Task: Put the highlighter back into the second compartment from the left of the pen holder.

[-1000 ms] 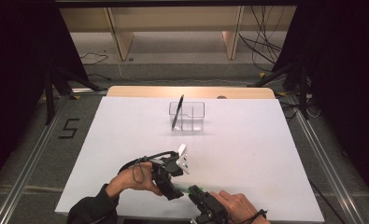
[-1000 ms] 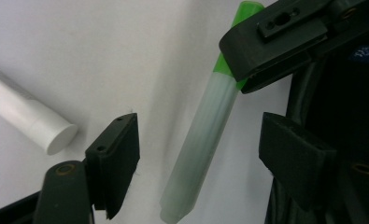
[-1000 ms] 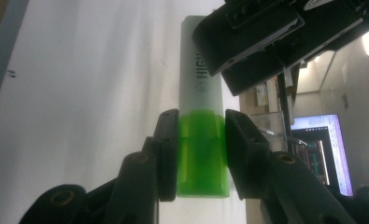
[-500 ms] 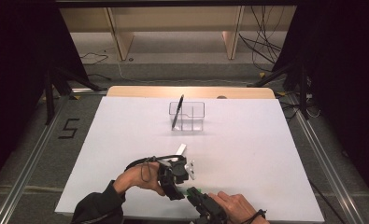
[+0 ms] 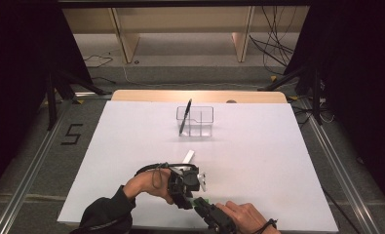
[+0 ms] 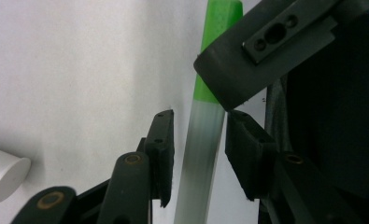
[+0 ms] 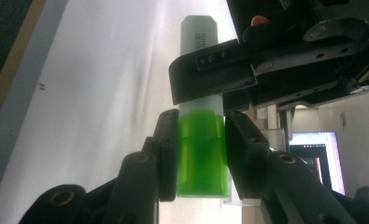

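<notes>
Here, a fat highlighter pen with a bright green cap and a pale whitish barrel (image 7: 202, 135) sits between two black claws, low over the near edge of the white table top (image 5: 131, 141). The right gripper (image 7: 202, 156) squeezes the green cap (image 6: 218, 49) from both sides, so its pads press flat on the green plastic. The left gripper (image 6: 198, 149) reaches across from the other side. Its two jaws stand on either side of the pale barrel and have just been closing in on it. In the left gripper view one pad looks right up against the barrel, and a thin gap shows by the other pad, so I cannot tell if it grips yet.

From high up, the left gripper (image 5: 187, 183) and the right gripper (image 5: 204, 207) meet close together, with a person's hands and dark sleeves behind them.

Just beside the left gripper, a small white stick-shaped thing (image 5: 188, 157) lies flat on the table top. Its round white end shows at the edge of the left gripper view.

Farther back, well apart from the hands, stands a clear plastic holder with little boxes inside (image 5: 200, 121). A black pen (image 5: 185, 117) leans tilted in its left box.

Behind the table top a light wooden shelf (image 5: 180, 29) stands on the grey floor.
</notes>
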